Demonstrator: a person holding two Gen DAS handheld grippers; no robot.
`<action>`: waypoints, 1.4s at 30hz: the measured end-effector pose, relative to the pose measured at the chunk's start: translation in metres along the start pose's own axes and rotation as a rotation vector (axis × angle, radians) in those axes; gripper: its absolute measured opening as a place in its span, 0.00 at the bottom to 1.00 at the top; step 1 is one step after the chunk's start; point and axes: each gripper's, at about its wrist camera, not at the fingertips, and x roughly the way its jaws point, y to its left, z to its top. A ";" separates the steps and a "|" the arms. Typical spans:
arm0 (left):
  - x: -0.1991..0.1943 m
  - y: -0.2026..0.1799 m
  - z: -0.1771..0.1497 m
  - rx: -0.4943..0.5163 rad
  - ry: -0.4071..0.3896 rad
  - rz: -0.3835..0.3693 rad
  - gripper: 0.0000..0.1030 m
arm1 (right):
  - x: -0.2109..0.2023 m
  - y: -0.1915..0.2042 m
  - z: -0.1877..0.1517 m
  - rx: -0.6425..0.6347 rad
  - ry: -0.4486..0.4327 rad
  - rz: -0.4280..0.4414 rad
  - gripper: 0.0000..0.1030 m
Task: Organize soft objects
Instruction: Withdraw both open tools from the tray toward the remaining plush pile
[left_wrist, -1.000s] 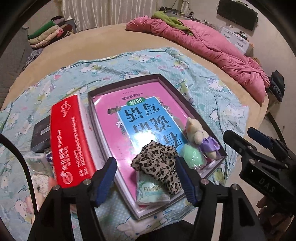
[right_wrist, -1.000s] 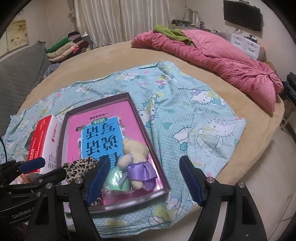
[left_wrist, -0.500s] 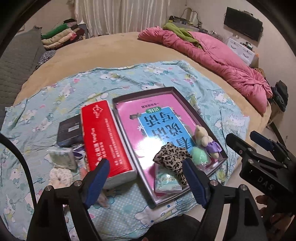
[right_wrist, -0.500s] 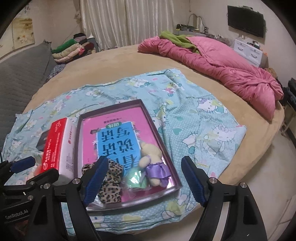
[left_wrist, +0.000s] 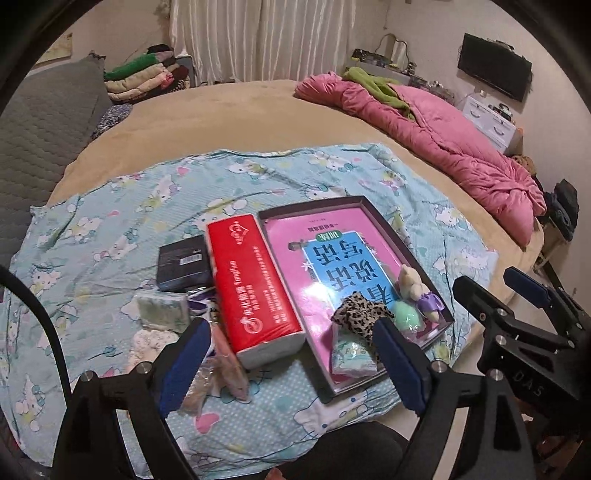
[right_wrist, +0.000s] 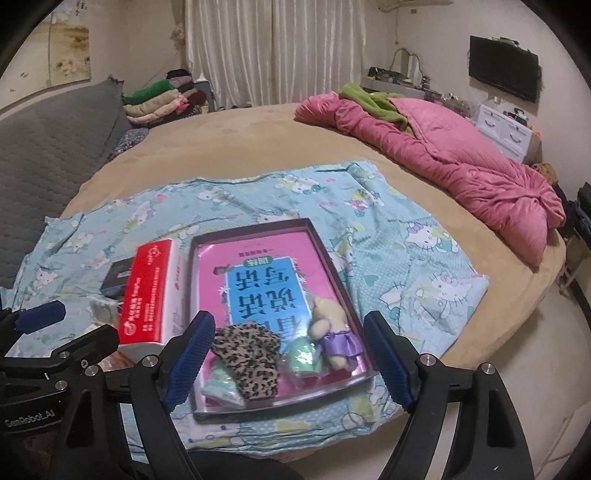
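Both grippers hover empty above the bed's near edge: the left gripper (left_wrist: 288, 363) is opening, the right gripper (right_wrist: 288, 363) open wide. The shallow tray (right_wrist: 334, 266) holds a leopard-print cloth (right_wrist: 247, 356) and plush bear (right_wrist: 328, 321).

Round tan bed (right_wrist: 258, 147) fills the rm, pink quilt (right_wrist: 443, 155) bunched at its far right. White curtains (right_wrist: 258, 51) at back, dim indoor light. Grey padded headboard (right_wrist: 44, 147) left, black TV (right_wrist: 504, 68) on wall w/ white drawers (right_wrist: 506, 133) below.

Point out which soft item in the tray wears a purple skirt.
The small plush bear, at the tray's near right corner; the leopard-print cloth and green sponge beside it have no clothing.
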 end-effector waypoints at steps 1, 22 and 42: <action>-0.003 0.003 0.000 -0.006 -0.004 0.003 0.86 | -0.002 0.003 0.001 -0.004 -0.004 0.002 0.81; -0.084 0.126 -0.015 -0.158 -0.082 0.131 0.87 | -0.043 0.083 0.013 -0.079 -0.064 0.122 0.85; -0.106 0.176 -0.053 -0.234 -0.086 0.187 0.87 | -0.034 0.148 -0.002 -0.130 -0.009 0.204 0.85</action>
